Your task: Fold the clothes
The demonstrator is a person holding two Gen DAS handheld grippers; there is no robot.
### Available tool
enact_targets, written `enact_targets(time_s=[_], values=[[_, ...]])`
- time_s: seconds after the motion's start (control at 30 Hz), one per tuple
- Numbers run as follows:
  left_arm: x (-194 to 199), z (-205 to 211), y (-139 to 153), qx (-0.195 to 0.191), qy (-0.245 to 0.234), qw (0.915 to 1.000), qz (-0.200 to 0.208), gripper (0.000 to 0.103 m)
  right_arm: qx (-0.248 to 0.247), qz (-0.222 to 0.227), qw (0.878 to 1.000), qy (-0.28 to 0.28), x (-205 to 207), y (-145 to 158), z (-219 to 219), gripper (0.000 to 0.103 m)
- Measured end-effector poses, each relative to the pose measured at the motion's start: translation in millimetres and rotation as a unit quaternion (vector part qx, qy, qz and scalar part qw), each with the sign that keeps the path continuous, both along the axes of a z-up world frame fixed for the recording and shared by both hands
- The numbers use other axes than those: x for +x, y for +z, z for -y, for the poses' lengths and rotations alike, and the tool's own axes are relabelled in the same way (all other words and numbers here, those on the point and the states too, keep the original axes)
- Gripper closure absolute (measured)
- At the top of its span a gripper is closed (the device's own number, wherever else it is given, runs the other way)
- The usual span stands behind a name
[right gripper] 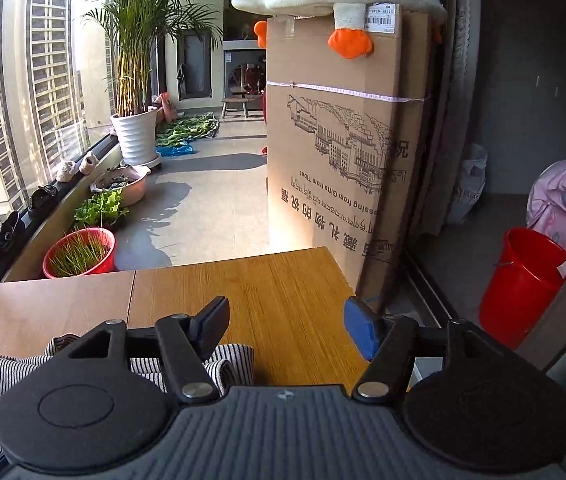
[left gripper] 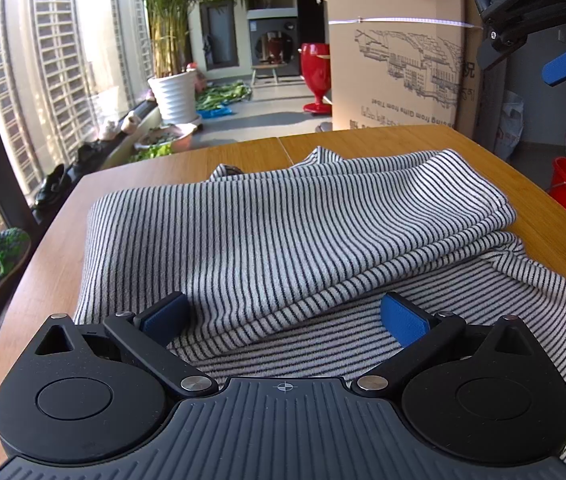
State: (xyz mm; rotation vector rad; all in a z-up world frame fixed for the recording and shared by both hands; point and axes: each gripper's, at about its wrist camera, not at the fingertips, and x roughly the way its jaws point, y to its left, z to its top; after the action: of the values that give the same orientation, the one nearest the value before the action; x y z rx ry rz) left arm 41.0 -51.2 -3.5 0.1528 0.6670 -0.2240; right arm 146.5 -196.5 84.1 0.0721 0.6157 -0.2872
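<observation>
Hand-held gripper (right gripper: 287,328) right: wide, empty | striped garment (left gripper: 283,240) folded | cardboard box (right gripper: 335,152) beyond table (right gripper: 275,288)

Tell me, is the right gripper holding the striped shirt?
No, the right gripper is open above the bare wooden table, with the striped shirt lying below and behind its fingers.

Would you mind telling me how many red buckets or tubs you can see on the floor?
2: a red bucket right of the table, beside pink bedding, and a red tub of grass by the window. Others may be hidden behind the cardboard box.
</observation>
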Motion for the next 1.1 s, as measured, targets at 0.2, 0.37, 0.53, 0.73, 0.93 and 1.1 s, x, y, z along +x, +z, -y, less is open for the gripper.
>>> enact_targets(time_s=[0.2, 0.37, 0.53, 0.73, 0.93, 1.1], values=[[3.7, -3.3, 0.3, 0.001, 0.000, 1.0000, 0.000, 0.000, 0.022, -0.007, 1.000, 0.006, 4.2, -13.7, 1.2, 0.039], [3.6, -2.7, 0.8, 0.001, 0.000, 1.0000, 0.000, 0.000, 0.035, -0.006, 0.999, 0.017, 8.0, -18.6, -0.2, 0.039], [13.7, -7.0, -1.2, 0.001, 0.000, 1.0000, 0.000, 0.000, 0.036, -0.006, 0.999, 0.034, 11.9, -20.0, -4.7, 0.039], [11.1, -7.5, 0.1, 0.000, 0.000, 1.0000, 0.000, 0.000, 0.017, 0.001, 0.998, 0.062, 18.8, -18.0, -6.7, 0.039], [18.1, -11.0, -2.2, 0.001, 0.001, 1.0000, 0.000, 0.000, 0.065, 0.030, 0.992, 0.108, 16.0, -14.8, 6.1, 0.039], [22.9, -13.3, -2.9, 0.001, 0.001, 1.0000, 0.000, 0.000, 0.139, 0.063, 0.980, 0.128, 11.8, -21.0, 23.0, 0.039]])
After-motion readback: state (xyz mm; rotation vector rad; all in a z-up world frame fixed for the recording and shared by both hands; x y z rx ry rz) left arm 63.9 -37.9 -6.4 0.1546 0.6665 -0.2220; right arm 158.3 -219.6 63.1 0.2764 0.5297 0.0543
